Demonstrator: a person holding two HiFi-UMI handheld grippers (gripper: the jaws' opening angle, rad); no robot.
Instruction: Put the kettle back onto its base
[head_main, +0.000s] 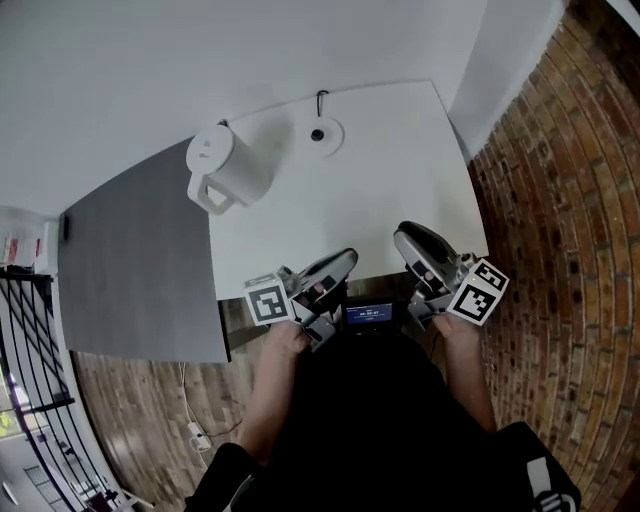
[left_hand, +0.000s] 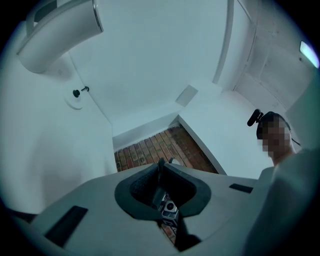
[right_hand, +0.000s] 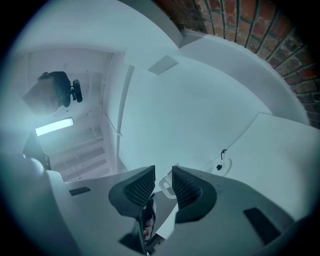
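Observation:
A white kettle (head_main: 225, 165) stands on the white table (head_main: 400, 180), handle toward me. Its round base (head_main: 322, 133) with a dark centre lies to the kettle's right, apart from it, a cord running off behind. Both grippers hover at the table's near edge, well short of both. My left gripper (head_main: 345, 262) is shut with nothing in it; the left gripper view shows its jaws (left_hand: 161, 162) closed, the kettle (left_hand: 60, 35) up left and the base (left_hand: 75, 97) below it. My right gripper (head_main: 405, 237) is open and empty (right_hand: 163, 172); the base (right_hand: 222, 165) shows beyond it.
A grey sheet (head_main: 140, 260) covers the table's left part. A brick surface (head_main: 560, 200) runs along the right side, and a black railing (head_main: 30, 340) stands at the far left. A small lit screen (head_main: 368, 315) sits at my chest between the hands.

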